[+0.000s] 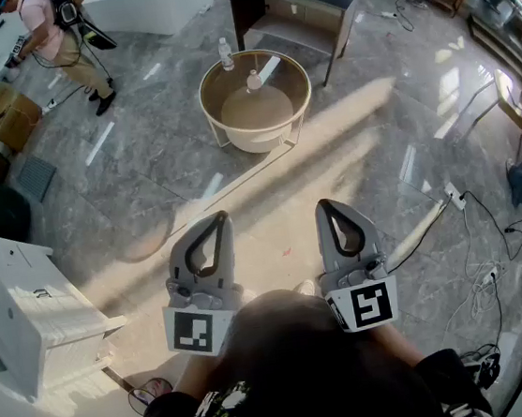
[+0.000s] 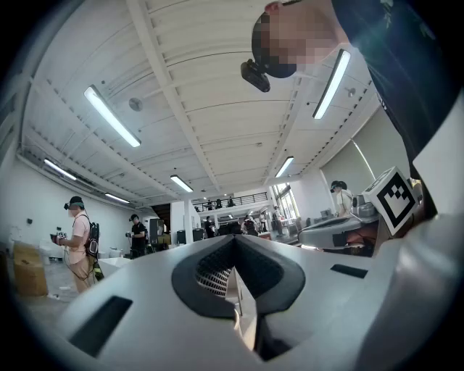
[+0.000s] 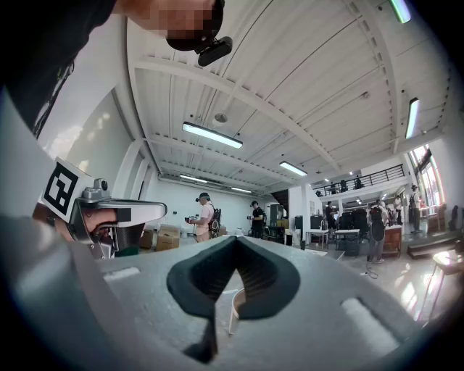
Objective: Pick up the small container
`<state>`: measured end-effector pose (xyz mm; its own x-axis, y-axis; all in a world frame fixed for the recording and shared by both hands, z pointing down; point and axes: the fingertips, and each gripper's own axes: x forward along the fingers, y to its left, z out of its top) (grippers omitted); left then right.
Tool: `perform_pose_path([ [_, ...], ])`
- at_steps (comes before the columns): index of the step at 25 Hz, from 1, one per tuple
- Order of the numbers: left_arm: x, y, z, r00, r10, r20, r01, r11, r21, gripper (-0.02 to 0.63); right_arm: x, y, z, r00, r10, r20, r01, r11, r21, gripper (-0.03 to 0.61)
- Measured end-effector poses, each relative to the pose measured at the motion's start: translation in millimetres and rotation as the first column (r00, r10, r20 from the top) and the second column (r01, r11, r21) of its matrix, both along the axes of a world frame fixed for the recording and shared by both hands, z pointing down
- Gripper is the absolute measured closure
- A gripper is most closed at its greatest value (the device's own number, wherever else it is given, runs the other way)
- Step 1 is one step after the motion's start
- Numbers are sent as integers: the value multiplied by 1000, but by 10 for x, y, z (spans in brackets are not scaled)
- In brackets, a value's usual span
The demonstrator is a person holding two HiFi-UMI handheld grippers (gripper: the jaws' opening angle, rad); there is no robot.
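Grey marble floor point(image 1: 143, 170) | round tabletop point(image 1: 281, 79) carries small container point(image 1: 253, 82), bottle point(image 1: 225, 54) beside | left gripper point(image 1: 215, 221), right gripper point(image 1: 329, 207) level, well short | both fingers point(image 2: 145, 279) together, empty

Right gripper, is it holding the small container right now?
No, the right gripper is shut on nothing near the person, while the small container stands far ahead on the round table.

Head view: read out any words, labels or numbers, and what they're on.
No text is readable.
White box: small dark mark, too small to read.
Shirt: white print, not legible.
Left marker, right marker: square patterns, no letters.
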<state>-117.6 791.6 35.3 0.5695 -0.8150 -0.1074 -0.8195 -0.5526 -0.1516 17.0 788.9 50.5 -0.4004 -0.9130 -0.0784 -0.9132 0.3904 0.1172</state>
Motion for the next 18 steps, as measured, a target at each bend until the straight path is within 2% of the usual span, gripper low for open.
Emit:
perform_pose_path([
  [9, 138, 61, 37, 1000, 15, 6, -15, 1000, -6, 600, 44, 89, -19, 1000, -9, 23, 8, 1000, 13, 583],
  [13, 304, 89, 5, 1000, 26, 4, -26, 1000, 10, 600, 131, 164, -66, 1000, -16, 10, 15, 999, 52, 583],
  [18, 594, 146, 37, 1000, 4, -3, -4, 1000, 15, 600, 389, 216, 6, 1000, -22, -13, 22, 999, 30, 583],
])
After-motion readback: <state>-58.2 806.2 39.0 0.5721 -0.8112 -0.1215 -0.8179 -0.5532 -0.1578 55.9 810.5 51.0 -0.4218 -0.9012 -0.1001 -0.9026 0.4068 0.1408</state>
